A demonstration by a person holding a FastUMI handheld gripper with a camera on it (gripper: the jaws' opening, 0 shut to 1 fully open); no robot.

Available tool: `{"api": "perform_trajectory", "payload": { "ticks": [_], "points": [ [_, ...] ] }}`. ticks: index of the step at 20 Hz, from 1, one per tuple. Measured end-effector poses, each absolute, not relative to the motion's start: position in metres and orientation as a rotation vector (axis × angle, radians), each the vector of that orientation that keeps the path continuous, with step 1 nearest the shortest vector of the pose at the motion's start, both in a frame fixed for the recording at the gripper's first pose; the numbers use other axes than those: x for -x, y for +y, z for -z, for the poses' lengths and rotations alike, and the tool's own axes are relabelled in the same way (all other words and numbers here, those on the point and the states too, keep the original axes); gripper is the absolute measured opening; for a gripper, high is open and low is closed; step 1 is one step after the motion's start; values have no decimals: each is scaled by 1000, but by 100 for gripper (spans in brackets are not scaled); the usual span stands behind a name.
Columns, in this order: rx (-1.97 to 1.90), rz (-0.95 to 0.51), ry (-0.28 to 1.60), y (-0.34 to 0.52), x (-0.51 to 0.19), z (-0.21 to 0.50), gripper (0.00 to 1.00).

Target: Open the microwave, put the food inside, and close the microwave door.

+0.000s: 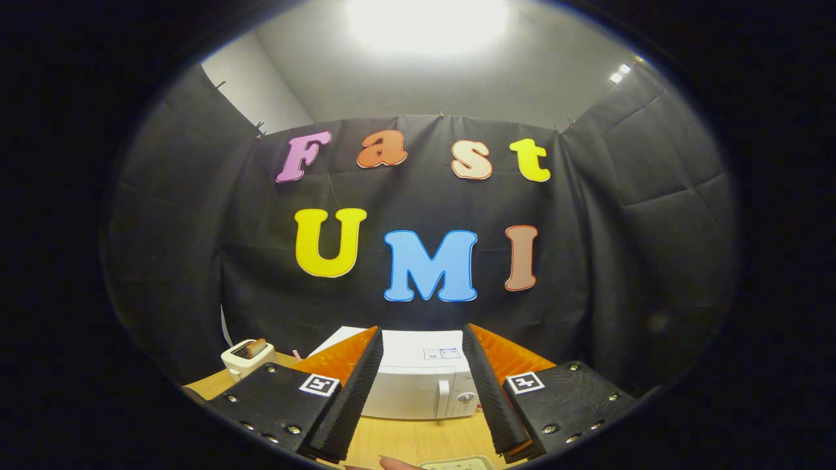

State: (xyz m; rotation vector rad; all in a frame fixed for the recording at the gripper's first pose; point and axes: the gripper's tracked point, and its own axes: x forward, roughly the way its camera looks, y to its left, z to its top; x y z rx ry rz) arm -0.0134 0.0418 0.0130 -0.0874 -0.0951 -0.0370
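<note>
Ahead, the claw (418, 385) hangs with its two fingers spread wide, gripping nothing. Between and beyond them a white microwave (418, 385) stands on the wooden table (411, 438), its door shut, with a vertical handle (443, 396) and a round knob (466, 397) on its front. To the left of the microwave, near the booth's black cloth wall, a small cream toaster (246, 356) holds what looks like a slice of toast (256, 347). Just under the fingers, a fingertip (400, 464) and a pale flat object (457, 463) show, too cropped to identify.
</note>
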Motion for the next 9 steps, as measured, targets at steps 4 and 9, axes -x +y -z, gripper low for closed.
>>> {"api": "perform_trajectory", "payload": {
  "ticks": [4, 9],
  "points": [
    [116, 36, -110, 47, 10, -14, 78],
    [126, 27, -108, 55, 4, -10, 78]
  ]
}}
